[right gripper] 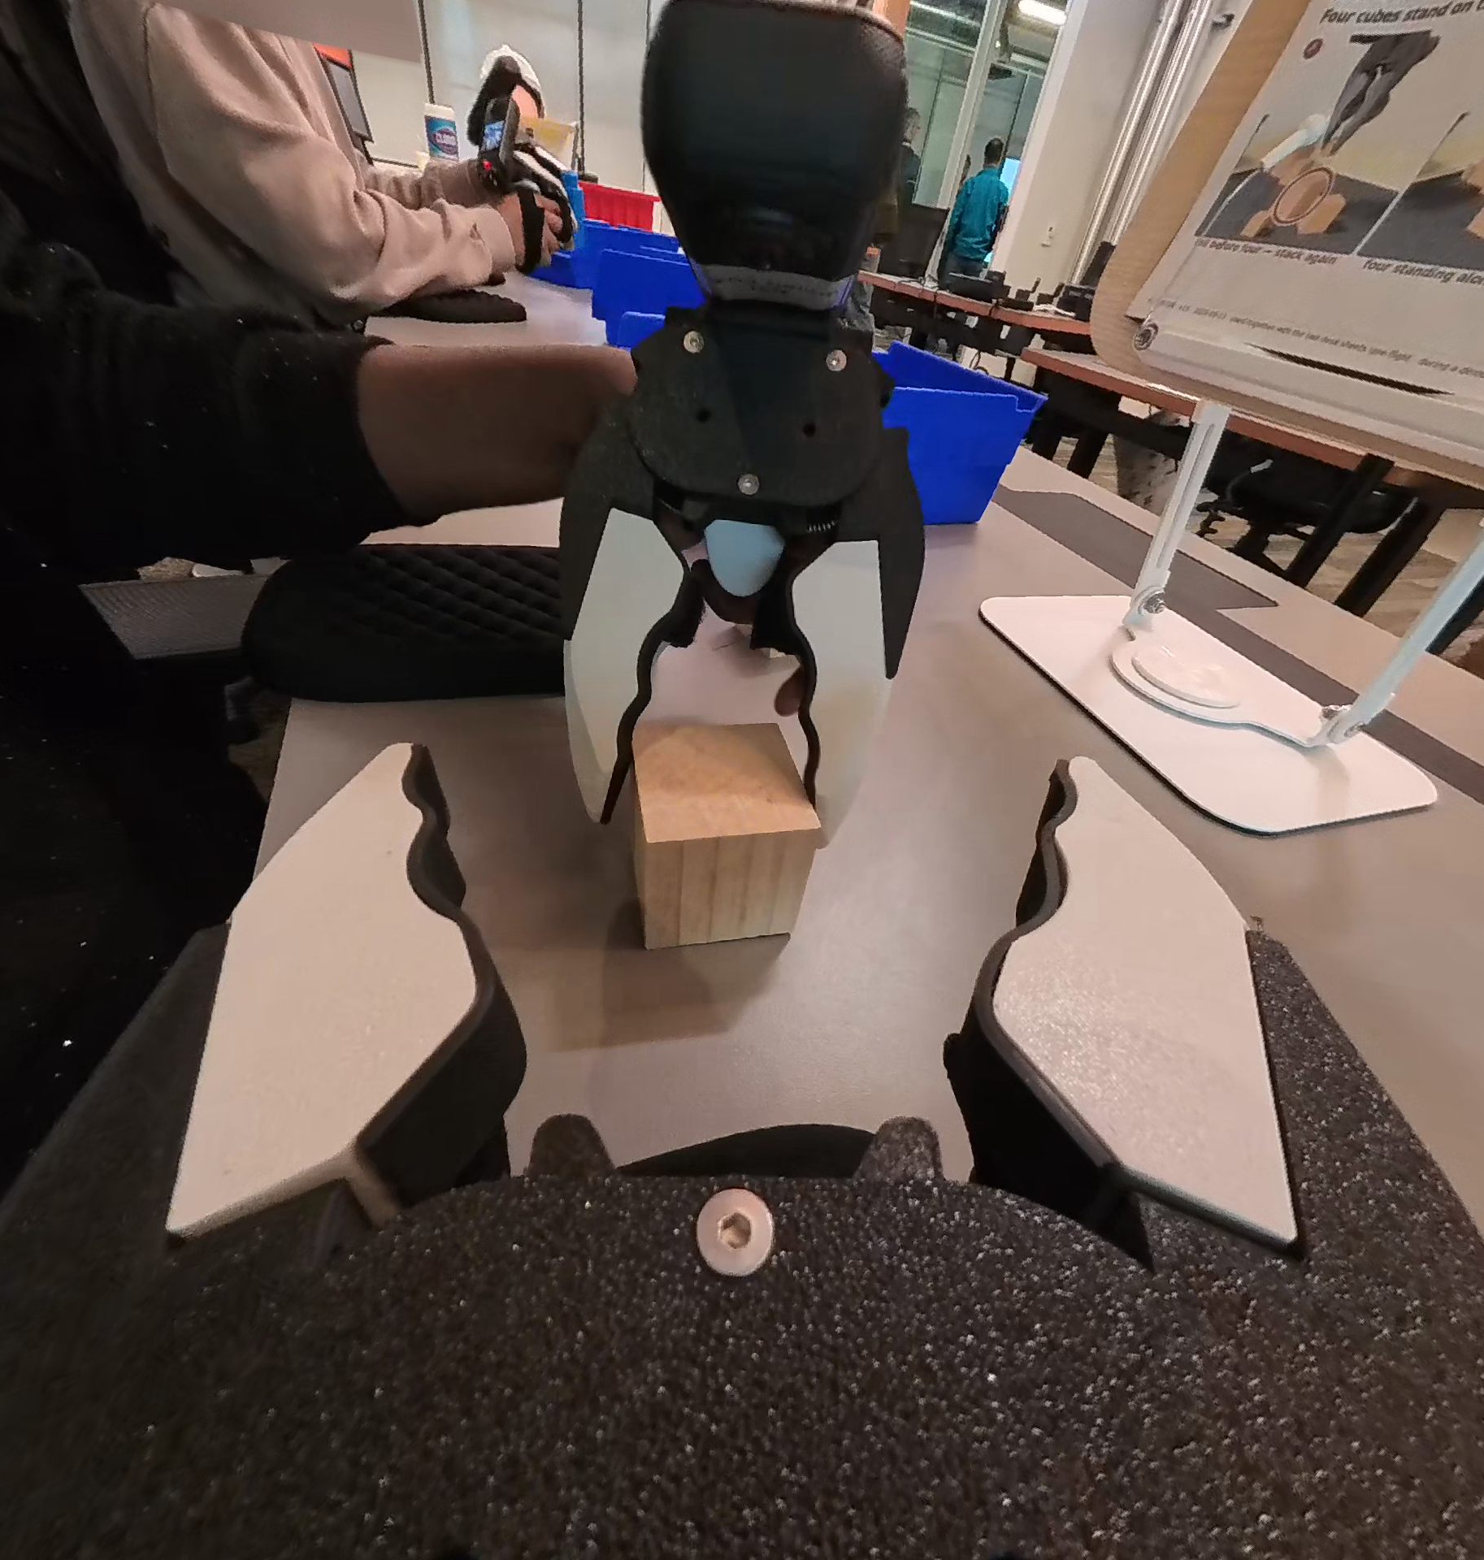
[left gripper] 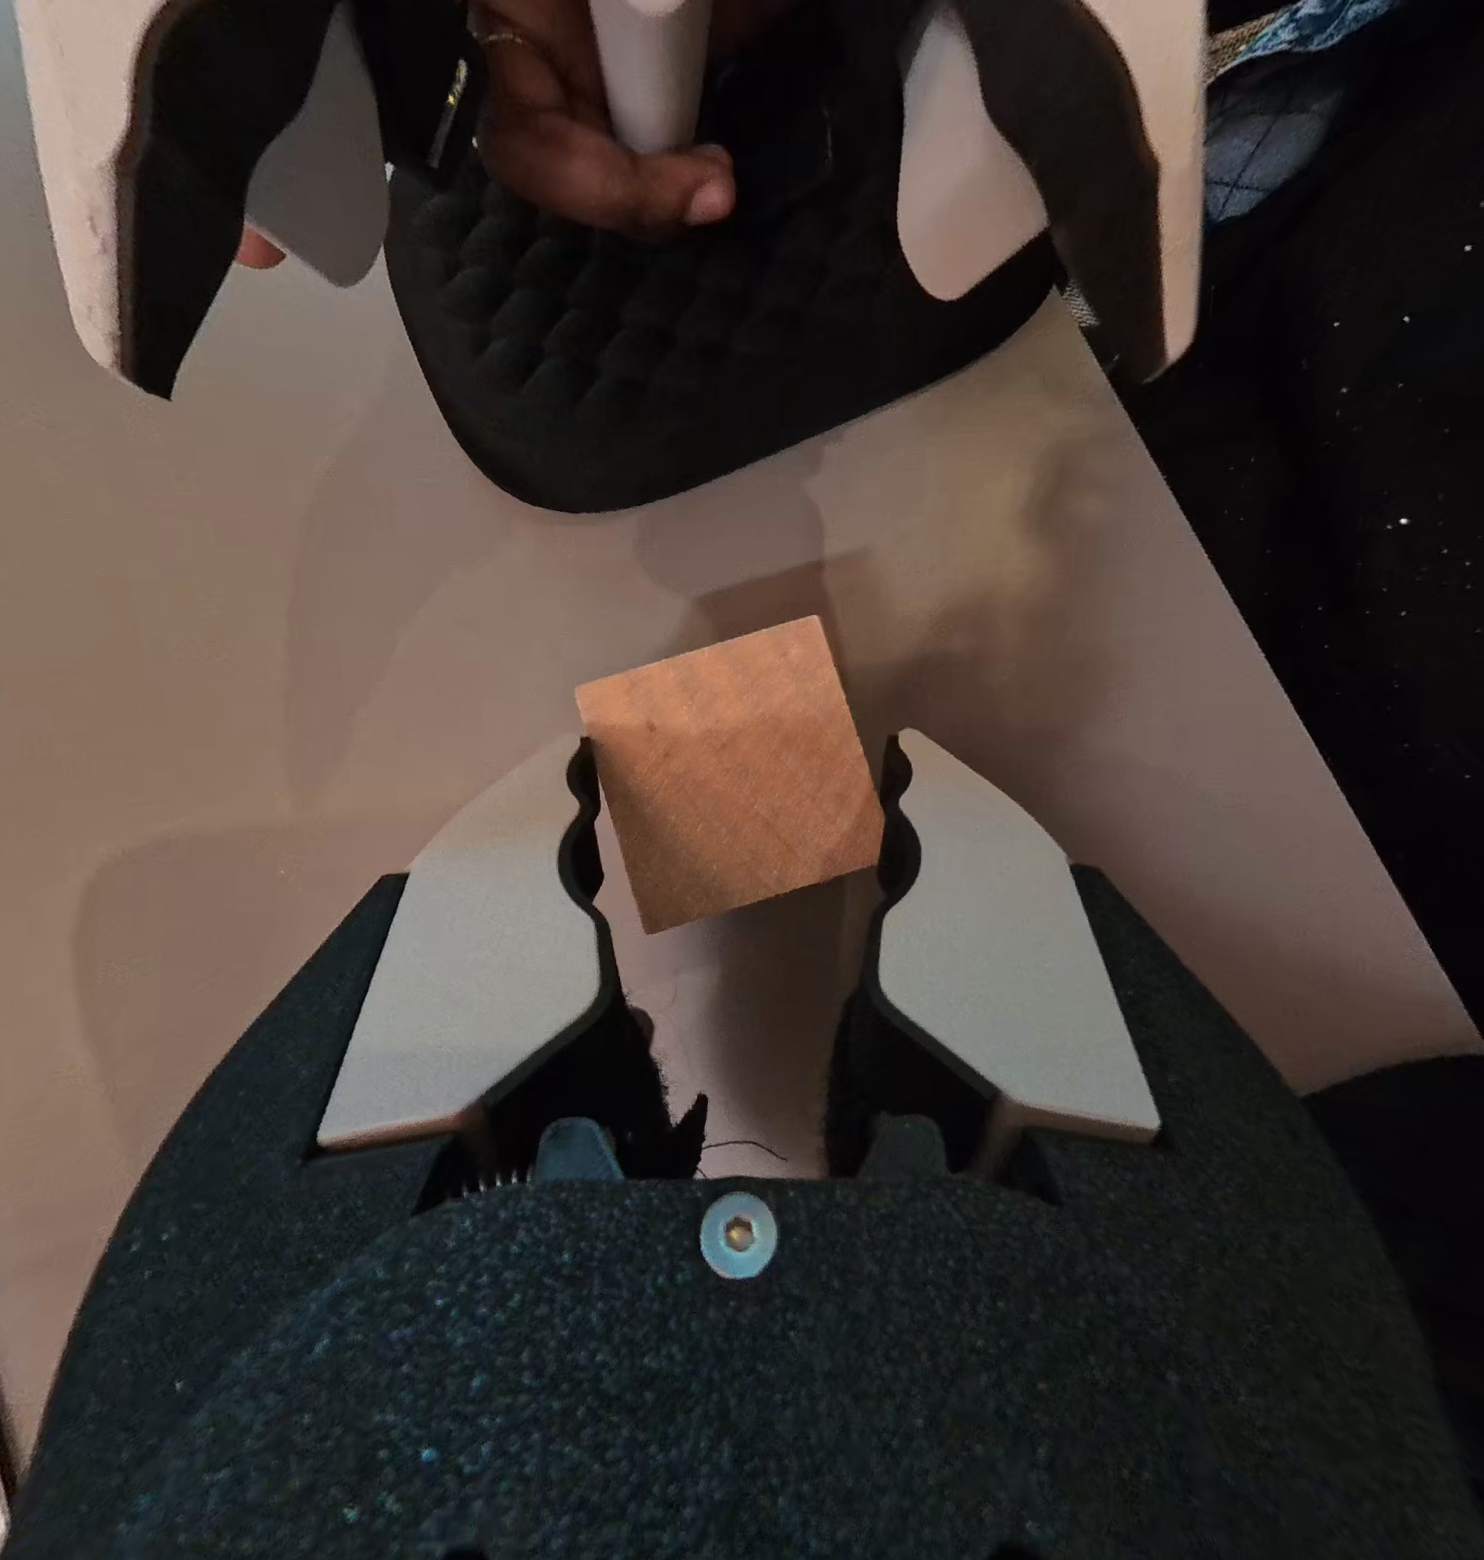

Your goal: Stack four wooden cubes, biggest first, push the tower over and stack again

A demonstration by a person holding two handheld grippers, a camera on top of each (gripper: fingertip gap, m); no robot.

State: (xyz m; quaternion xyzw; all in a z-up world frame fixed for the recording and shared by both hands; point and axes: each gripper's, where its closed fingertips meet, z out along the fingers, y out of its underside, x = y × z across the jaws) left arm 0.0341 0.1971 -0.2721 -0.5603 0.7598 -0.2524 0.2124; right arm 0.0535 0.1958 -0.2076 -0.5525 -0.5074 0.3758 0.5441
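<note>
The wooden cube point(left gripper: 726, 777) is pinched by the left gripper point(left gripper: 739, 747) and is not lifted: it stands on the surface point(right gripper: 933, 928). The right gripper point(right gripper: 739, 760) is spread wide and empty, with the cube at 12 o'clock. Only the left wrist view shows the cube askew, caught at opposite corners. Only the right wrist view shows blue bins point(right gripper: 950, 439) at 1 o'clock.

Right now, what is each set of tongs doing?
Left tongs: closed on the wooden cube standing on the table.
Right tongs: open wide, empty.
</note>
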